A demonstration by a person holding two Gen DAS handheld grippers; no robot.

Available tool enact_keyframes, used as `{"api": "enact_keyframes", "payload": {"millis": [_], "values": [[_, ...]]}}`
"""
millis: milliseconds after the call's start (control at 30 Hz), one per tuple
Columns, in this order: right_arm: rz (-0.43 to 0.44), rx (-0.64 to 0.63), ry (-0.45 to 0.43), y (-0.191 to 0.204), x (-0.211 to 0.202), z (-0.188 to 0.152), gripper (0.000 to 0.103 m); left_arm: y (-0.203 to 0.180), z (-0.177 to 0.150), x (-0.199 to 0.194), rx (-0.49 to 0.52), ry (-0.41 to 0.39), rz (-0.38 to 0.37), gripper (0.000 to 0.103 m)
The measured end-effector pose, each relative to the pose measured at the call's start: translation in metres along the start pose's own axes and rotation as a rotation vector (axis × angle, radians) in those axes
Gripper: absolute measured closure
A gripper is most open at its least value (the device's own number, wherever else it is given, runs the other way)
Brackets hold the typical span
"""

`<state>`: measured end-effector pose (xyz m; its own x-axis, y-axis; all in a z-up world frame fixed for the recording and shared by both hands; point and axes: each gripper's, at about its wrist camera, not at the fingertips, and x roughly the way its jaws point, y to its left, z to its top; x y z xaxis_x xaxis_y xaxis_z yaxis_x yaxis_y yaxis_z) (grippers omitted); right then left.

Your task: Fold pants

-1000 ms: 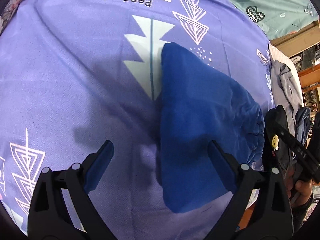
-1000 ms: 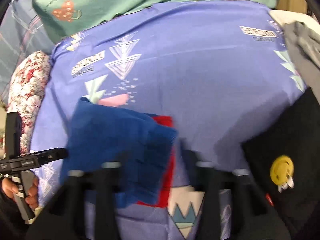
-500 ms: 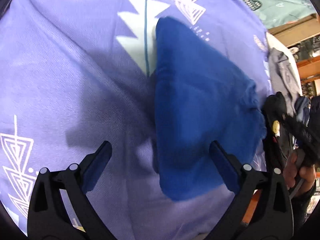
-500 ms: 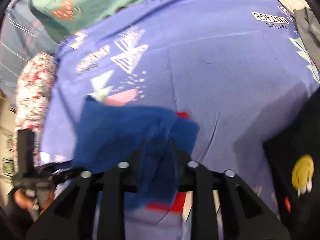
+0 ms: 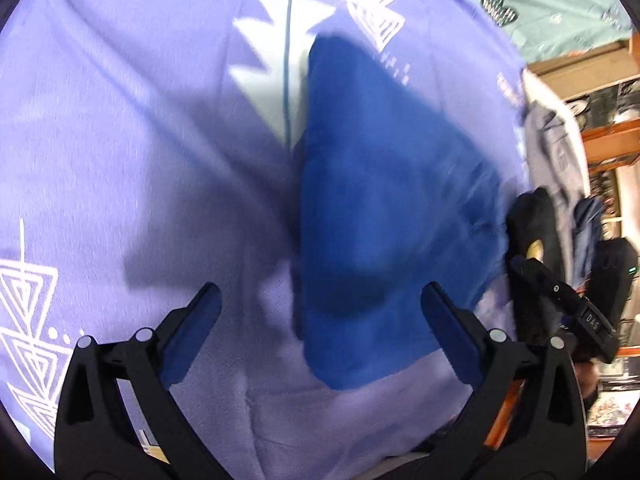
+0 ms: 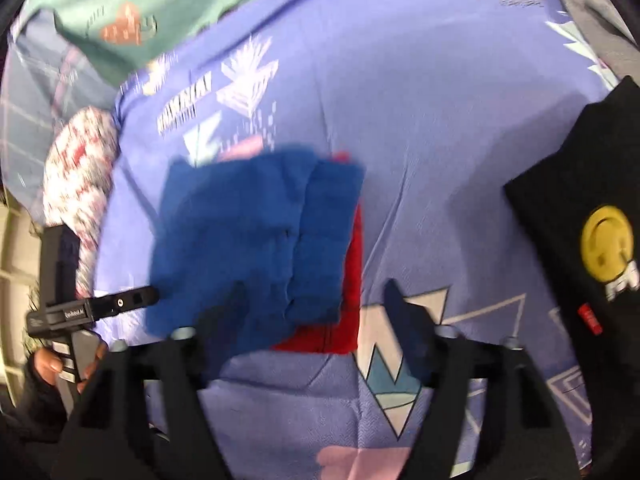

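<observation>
Matt blue cloth pants (image 5: 384, 216) lie on a soft, printed lilac cloth bedsheet (image 5: 140, 140).

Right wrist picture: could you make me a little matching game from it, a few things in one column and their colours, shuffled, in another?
Things:
1. folded pants
2. bedsheet
3. smiley face
4. patch under the pants

Colours:
a. yellow
b. red
c. deep blue
d. lavender with white patterns

Pairs: 1-c, 2-d, 3-a, 4-b.

The smiley face is printed on a black garment lying at the right edge of the bedsheet. The red patch seems to be part of the sheet's print, half covered by the pants.
</observation>
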<state>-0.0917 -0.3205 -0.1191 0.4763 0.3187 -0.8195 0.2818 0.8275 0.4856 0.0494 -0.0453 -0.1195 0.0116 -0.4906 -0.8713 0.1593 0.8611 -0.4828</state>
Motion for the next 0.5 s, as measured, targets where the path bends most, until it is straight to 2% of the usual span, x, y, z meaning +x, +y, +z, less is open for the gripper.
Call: {"api": "enact_keyframes", "payload": {"millis": [67, 167, 400, 500], "values": [[0.06, 0.092, -0.009, -0.015, 0.002, 0.009, 0.017, 0.0, 0.011, -0.002, -0.03, -0.007, -0.04, 0.002], [0.144, 0.18, 0.04, -0.023, 0.022, 0.019, 0.017, -0.001, 0.026, 0.007, -0.056, 0.017, -0.058, 0.002], [0.161, 0.187, 0.113, -0.026, 0.061, 0.018, 0.017, -0.003, 0.041, 0.048, -0.069, 0.127, -0.102, 0.002], [0.179, 0.191, 0.121, -0.032, 0.07, 0.015, 0.015, 0.0, 0.041, 0.052, -0.052, 0.13, -0.111, 0.002]]}}
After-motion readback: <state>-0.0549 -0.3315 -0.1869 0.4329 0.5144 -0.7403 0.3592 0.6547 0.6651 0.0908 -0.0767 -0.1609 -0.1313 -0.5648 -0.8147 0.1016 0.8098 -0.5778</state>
